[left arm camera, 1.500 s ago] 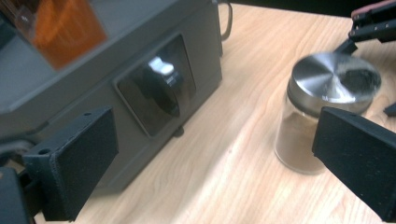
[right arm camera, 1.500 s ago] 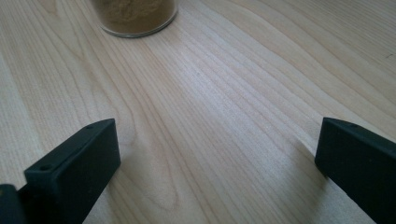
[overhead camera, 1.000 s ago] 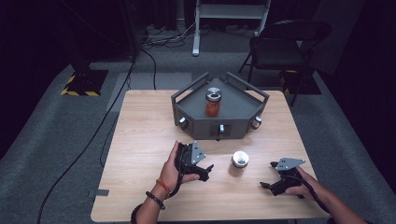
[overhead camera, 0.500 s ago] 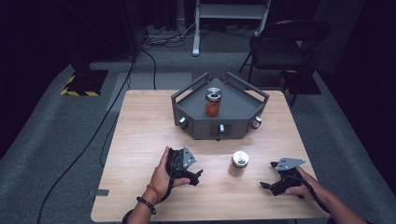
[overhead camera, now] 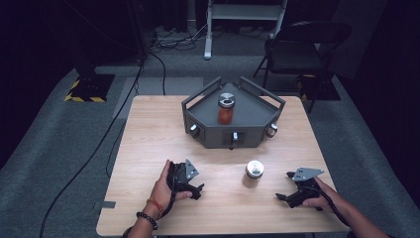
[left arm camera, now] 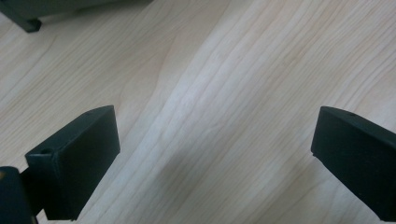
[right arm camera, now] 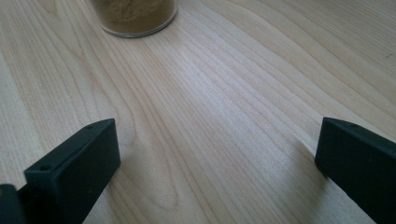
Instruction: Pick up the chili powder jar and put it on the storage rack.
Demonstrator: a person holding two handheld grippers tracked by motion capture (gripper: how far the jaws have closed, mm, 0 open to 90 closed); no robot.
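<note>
Both the left tongs (overhead camera: 198,188) and the right tongs (overhead camera: 281,197) lay spread and empty on the wooden counter (overhead camera: 148,148). The spice jar (overhead camera: 254,169) stood upright between them, nearer the right tongs.

Tabletop (overhead camera: 148,134): light wood, pale grain.
Grey tray (overhead camera: 257,130): far middle, angular, knobs along front.
Red-filled jar (overhead camera: 226,110): upright inside tray.
Chair (overhead camera: 297,49): black, beyond far right corner.
Floor (overhead camera: 59,148): grey carpet, cables.
</note>
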